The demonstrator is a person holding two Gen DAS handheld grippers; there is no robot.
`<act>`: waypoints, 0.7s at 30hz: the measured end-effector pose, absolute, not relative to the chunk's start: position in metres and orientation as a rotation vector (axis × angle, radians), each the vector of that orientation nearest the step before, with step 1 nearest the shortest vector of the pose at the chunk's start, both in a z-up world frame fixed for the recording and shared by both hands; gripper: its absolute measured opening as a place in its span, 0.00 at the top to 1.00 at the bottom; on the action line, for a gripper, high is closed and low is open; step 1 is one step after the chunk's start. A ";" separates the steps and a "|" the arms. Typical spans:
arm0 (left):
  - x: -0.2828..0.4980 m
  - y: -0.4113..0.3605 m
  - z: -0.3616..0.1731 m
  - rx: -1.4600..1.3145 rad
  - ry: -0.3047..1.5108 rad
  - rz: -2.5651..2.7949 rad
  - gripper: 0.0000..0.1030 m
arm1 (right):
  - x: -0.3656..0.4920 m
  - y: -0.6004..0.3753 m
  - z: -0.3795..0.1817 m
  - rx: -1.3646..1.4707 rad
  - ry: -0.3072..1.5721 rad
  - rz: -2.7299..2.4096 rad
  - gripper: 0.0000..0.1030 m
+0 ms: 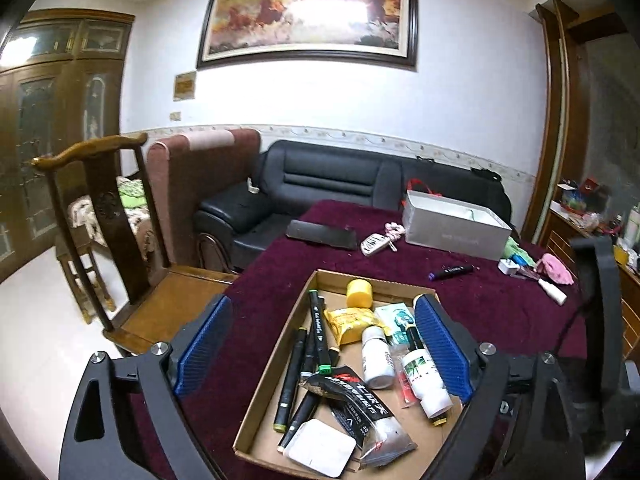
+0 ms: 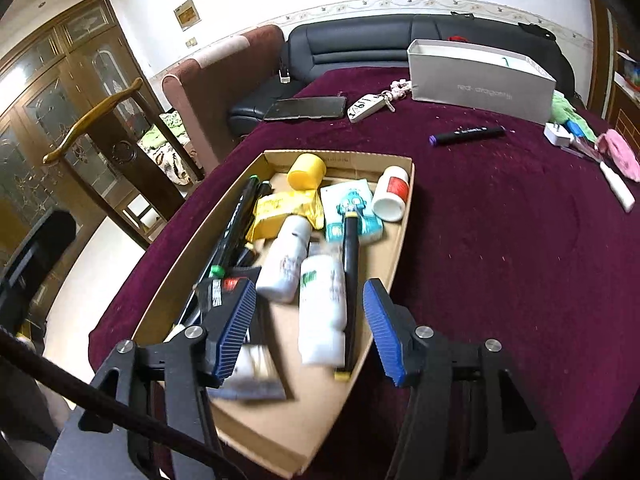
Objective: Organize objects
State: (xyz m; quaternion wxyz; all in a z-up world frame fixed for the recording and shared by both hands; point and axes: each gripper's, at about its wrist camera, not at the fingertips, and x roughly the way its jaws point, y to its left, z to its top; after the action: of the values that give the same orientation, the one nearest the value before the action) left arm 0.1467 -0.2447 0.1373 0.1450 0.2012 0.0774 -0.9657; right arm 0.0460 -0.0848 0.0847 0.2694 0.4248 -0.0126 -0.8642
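Holding most of the clutter, a shallow brown cardboard tray [image 1: 276, 364] sits on the dark red velvet tablecloth [image 2: 500, 240], near its left edge. Inside lie black marker pens [image 1: 316, 328] along the left wall, a yellow cap [image 1: 359, 293] at the far end, a yellow packet [image 1: 350, 322], a turquoise blister card [image 2: 352, 212], three white bottles [image 2: 322, 312], a black foil sachet [image 1: 360, 400] and a flat white square pad [image 1: 322, 446] at the near corner. Beyond it, at the cloth's far edge, stands an open grey cardboard box [image 2: 480, 80]; its contents are hidden. One black marker with a purple end [image 2: 466, 135] lies loose between them. The left gripper [image 1: 320, 352] and the right gripper [image 2: 310, 320] hover over the tray, fingers spread, grasping nothing.
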 end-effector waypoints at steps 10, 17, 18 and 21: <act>0.163 -0.228 0.137 0.585 0.283 -2.775 0.05 | 0.078 -0.063 0.079 1.065 -0.014 -2.403 0.41; 0.165 -0.219 0.130 0.638 0.330 -2.713 0.02 | 0.093 -0.052 0.074 0.997 0.061 -2.489 0.35; 0.167 -0.219 0.129 0.647 0.339 -2.726 0.02 | 0.094 -0.051 0.073 0.993 0.063 -2.497 0.35; 0.168 -0.215 0.125 0.673 0.364 -2.758 0.02 | 0.097 -0.048 0.070 0.978 0.088 -2.523 0.35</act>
State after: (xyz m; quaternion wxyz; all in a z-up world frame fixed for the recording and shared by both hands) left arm 0.1678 -0.2152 0.1251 0.1391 0.2329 0.1258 -0.9542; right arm 0.0971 -0.0484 0.0703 0.2156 0.3528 0.0318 -0.9100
